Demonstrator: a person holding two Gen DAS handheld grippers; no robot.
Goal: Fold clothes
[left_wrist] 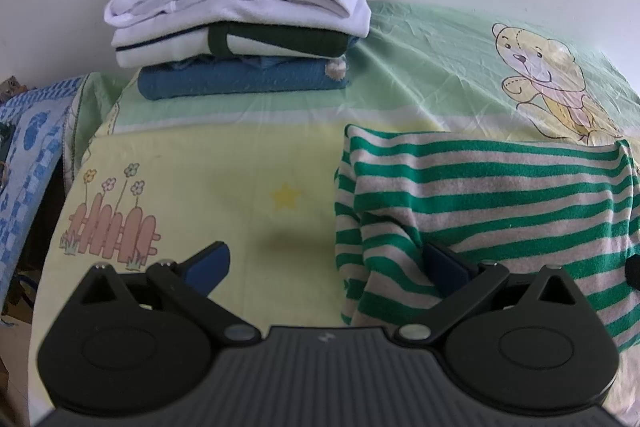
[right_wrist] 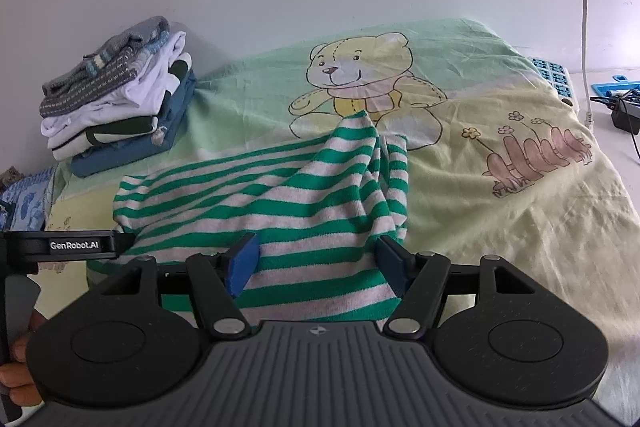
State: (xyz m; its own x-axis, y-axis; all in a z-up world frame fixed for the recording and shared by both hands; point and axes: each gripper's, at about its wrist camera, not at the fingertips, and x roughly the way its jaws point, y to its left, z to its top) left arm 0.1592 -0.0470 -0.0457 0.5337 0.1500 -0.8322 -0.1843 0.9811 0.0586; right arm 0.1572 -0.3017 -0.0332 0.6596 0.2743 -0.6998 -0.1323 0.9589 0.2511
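Folding partly done: stack of folded clothes (left_wrist: 236, 11) sits beyond left tool (left_wrist: 328, 267). Striped green-and-white garment (right_wrist: 280, 195) lies rumpled on bed sheet (right_wrist: 500, 227), ahead of right tool (right_wrist: 316, 263). Both tools open, gripping nothing; striped garment remains unfolded.

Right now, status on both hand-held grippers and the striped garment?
Left hand-held gripper open, right hand-held gripper open. Striped garment rumpled on the sheet, unfolded. Folded stack behind, clear.
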